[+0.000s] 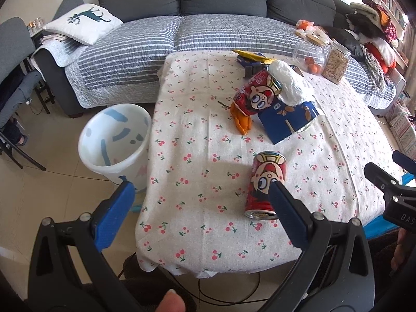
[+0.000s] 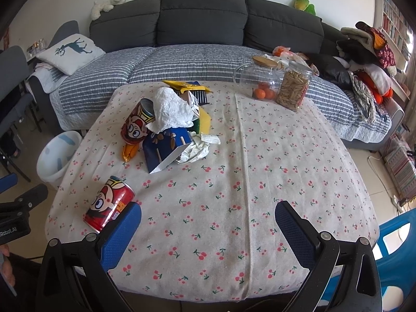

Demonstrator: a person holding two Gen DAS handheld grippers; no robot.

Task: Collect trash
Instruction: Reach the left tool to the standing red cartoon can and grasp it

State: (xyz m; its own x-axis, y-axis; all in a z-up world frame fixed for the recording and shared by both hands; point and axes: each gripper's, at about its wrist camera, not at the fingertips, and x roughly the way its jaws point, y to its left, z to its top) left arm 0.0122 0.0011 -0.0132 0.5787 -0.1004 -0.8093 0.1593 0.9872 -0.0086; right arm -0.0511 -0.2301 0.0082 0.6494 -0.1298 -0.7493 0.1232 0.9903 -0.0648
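A red cartoon can (image 1: 266, 182) lies on its side near the front of the cherry-print table (image 1: 197, 156); it also shows in the right wrist view (image 2: 110, 202). My left gripper (image 1: 201, 184) is open above the table's front left, its right finger just in front of that can. A trash pile holds a second red can (image 1: 253, 91) (image 2: 136, 122), a white tissue (image 2: 171, 109), a blue carton (image 2: 163, 145), orange peel (image 1: 241, 122) and crumpled paper (image 2: 199, 148). A white bin (image 1: 114, 140) stands on the floor left of the table. My right gripper (image 2: 208, 208) is open and empty over the front middle.
Two glass jars (image 2: 280, 85) stand at the table's far right. A yellow packet (image 2: 186, 85) lies at the far edge. A grey sofa (image 2: 202, 18) runs behind, a dark chair (image 1: 15, 59) at left, a blue plastic stool (image 2: 395, 236) at right.
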